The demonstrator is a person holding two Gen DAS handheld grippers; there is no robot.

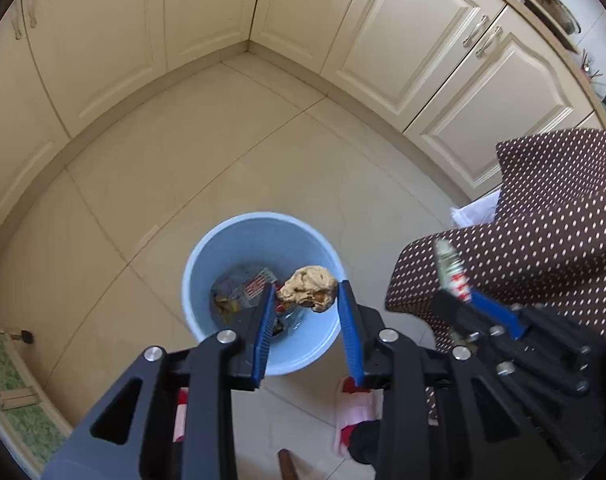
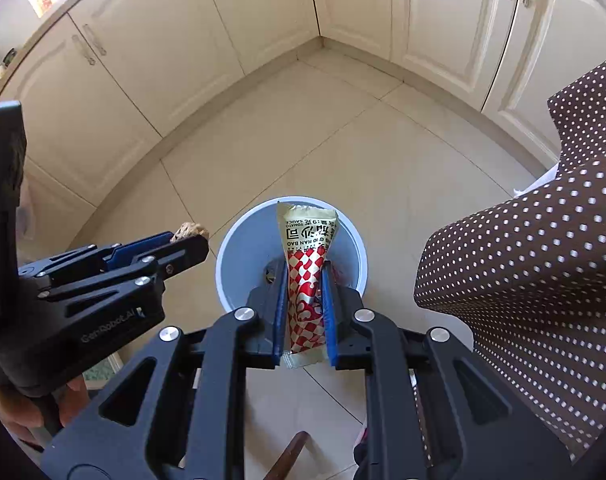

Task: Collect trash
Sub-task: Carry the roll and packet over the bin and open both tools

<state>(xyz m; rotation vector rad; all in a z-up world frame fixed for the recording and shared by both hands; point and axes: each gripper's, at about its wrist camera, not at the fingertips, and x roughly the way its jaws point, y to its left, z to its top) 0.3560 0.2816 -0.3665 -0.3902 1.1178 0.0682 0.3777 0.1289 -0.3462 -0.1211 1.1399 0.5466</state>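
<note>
Between the blue pads of the black left gripper (image 1: 305,294) a tan crumpled wad (image 1: 308,288) is seen, w/ a pale blue bin (image 1: 263,224) beyond the fingers. Between the right gripper's (image 2: 305,280) blue pads a cream packet (image 2: 306,264) w/ red-and-white checks is seen; beside them, brown cloth (image 2: 543,260) w/ white dots.

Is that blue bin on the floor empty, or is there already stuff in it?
Not empty. The left wrist view looks down into the blue bin, and wrappers lie on its bottom. It is far from full.

Crumpled brown wad (image 1: 308,288) and upright sauce packet (image 2: 306,268) — above blue bin (image 1: 207,256).
</note>
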